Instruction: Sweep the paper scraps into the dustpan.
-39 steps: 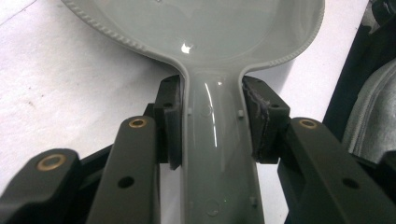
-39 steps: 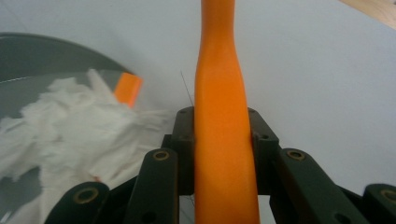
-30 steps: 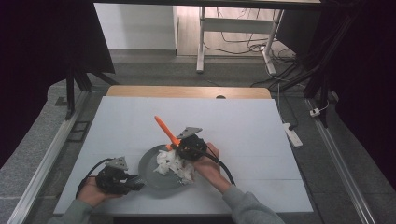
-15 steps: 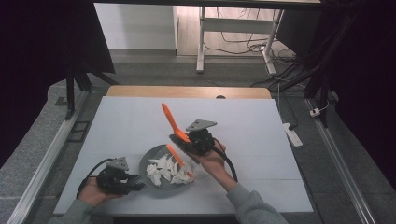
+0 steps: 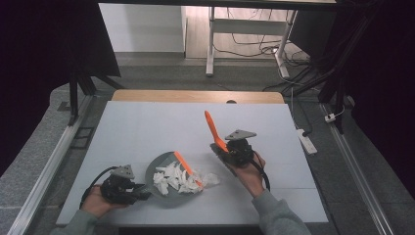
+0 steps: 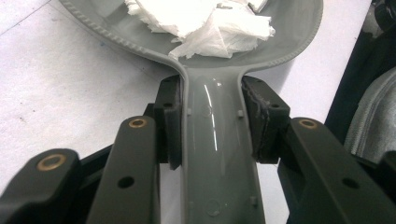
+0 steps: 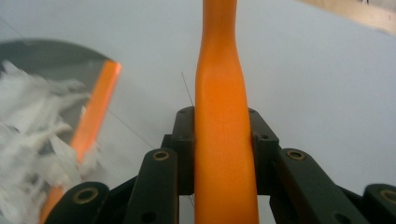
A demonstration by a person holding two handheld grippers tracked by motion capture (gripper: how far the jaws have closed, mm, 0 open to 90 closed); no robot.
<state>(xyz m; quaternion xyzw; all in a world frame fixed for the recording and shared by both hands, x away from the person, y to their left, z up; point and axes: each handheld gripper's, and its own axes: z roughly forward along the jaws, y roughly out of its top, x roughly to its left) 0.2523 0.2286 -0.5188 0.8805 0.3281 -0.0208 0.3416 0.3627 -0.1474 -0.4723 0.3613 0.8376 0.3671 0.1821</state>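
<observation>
The left gripper [image 5: 128,188] clamps the grey dustpan's [image 5: 164,169] handle; paper scraps [image 5: 177,178] fill the pan. Right of the dustpan, the raised right gripper [image 5: 226,152] grips an orange brush handle [image 5: 212,128], tilted upward. No writing is legible.

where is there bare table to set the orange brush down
The table is bare across its far half, and right of the right gripper holding the brush. It is crowded near the dustpan and paper scraps.
</observation>
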